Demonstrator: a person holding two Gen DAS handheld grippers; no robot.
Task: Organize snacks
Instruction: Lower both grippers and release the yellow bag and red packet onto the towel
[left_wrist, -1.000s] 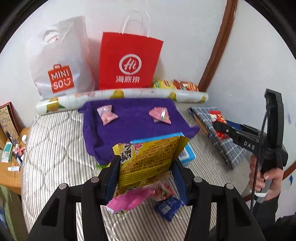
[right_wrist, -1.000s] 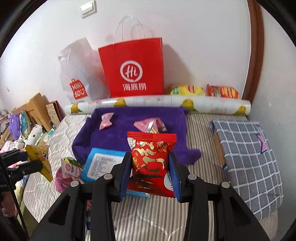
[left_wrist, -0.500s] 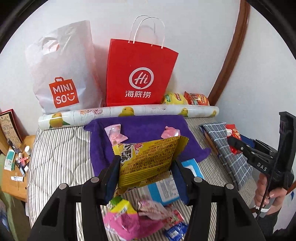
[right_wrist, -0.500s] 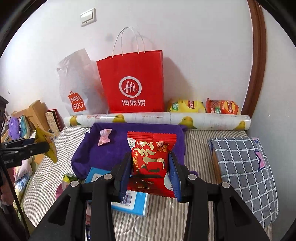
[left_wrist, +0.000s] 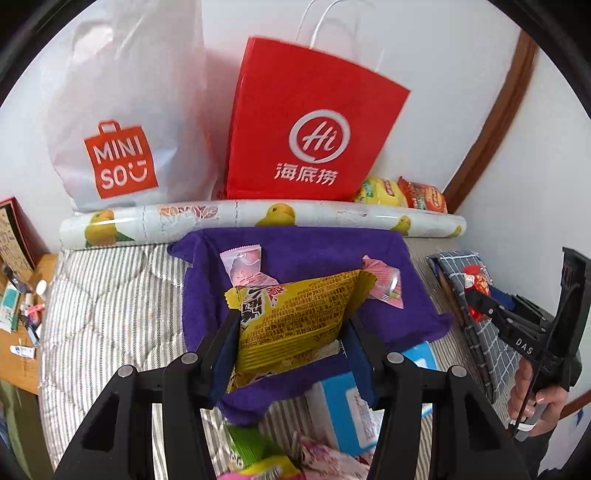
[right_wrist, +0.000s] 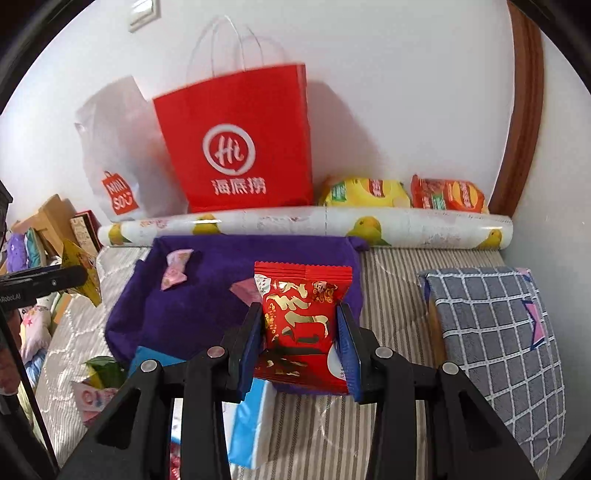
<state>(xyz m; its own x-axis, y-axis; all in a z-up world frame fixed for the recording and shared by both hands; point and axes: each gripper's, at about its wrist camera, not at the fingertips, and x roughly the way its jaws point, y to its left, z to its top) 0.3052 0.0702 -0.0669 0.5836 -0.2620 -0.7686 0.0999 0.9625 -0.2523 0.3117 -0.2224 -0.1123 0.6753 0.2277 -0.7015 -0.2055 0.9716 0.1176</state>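
The left gripper (left_wrist: 290, 334) has its jaws closed on a yellow snack packet (left_wrist: 295, 321), held upright between them above the purple towel (left_wrist: 325, 254); the right gripper (right_wrist: 300, 334) likewise clamps a red snack packet (right_wrist: 301, 325) over the towel's near edge. Just beyond the left jaws lie two pink candies (left_wrist: 243, 264), one partly hidden in the right wrist view. Only the right wrist view shows the light switch (right_wrist: 144, 14); only the left shows the person's right hand (left_wrist: 532, 391) gripping the handle, level, off to the right. Farther out stand a red paper bag (right_wrist: 236, 144) and a white plastic bag (left_wrist: 125, 110) against the wall
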